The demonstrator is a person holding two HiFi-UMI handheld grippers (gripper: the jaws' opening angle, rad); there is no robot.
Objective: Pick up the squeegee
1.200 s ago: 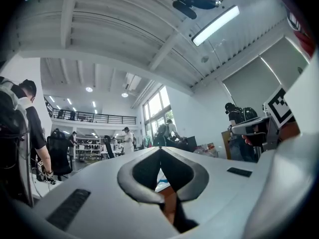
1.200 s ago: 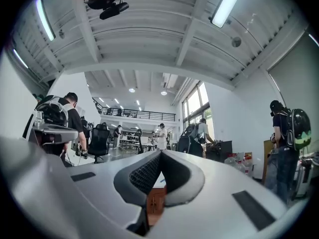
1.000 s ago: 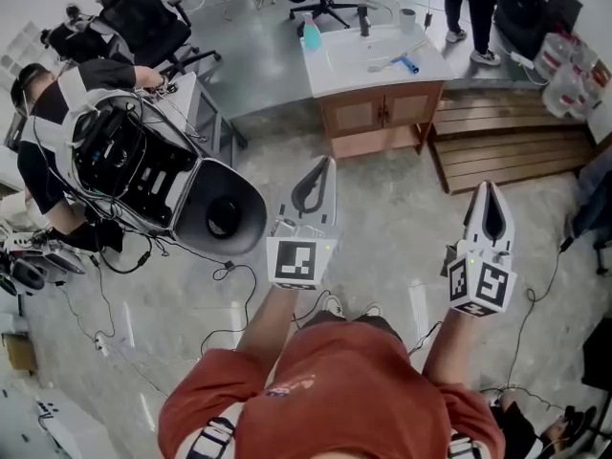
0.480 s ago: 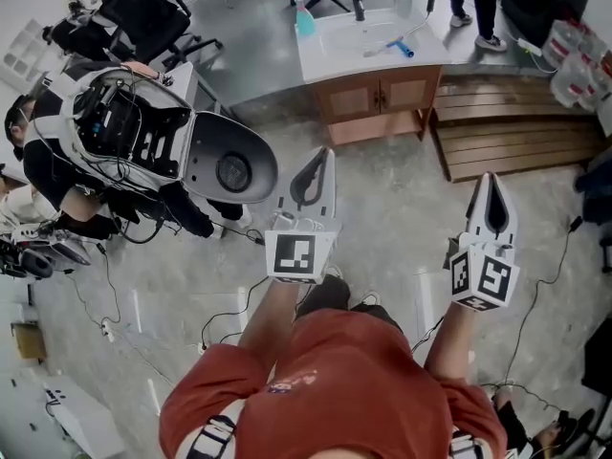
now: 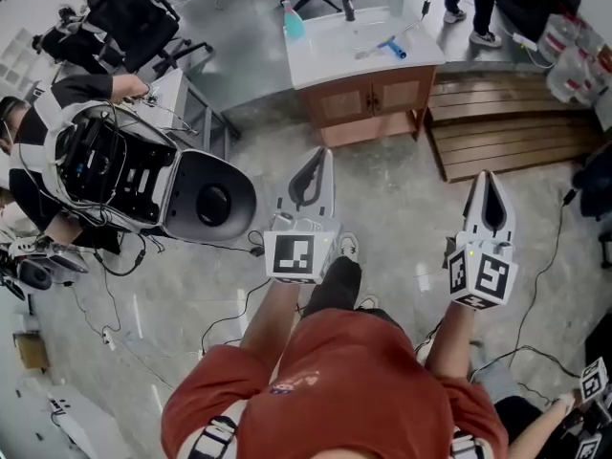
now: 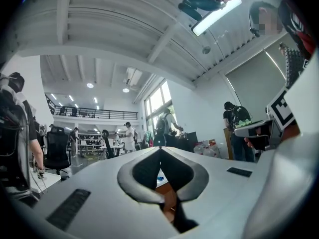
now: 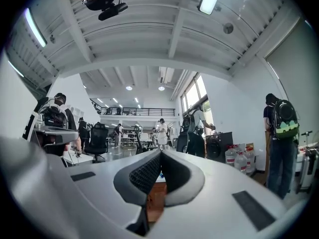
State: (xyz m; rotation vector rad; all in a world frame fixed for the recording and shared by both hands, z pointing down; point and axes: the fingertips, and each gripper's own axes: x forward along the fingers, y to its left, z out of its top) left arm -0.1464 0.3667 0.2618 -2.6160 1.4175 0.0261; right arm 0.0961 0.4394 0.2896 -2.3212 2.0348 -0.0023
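Observation:
The squeegee (image 5: 386,45), with a blue handle, lies on the white top of a wooden cabinet (image 5: 368,103) at the far middle of the head view. A blue spray bottle (image 5: 291,21) stands at that top's left end. My left gripper (image 5: 324,155) and right gripper (image 5: 486,176) are held level over the floor, pointing toward the cabinet and well short of it. Both are shut with nothing between the jaws. In the left gripper view the left gripper (image 6: 159,149) has its tips touching, as the right gripper (image 7: 160,153) does in its own view.
A white machine with cables (image 5: 196,194) sits on the floor at the left, beside a seated person (image 5: 57,103). A wooden pallet (image 5: 507,127) lies right of the cabinet. Cables run across the floor. A person (image 5: 473,3) stands behind the cabinet.
The person has stepped forward, one shoe now ahead, and the cabinet looks slightly nearer. Both grippers stayed shut and level. The white machine at the left has shifted.

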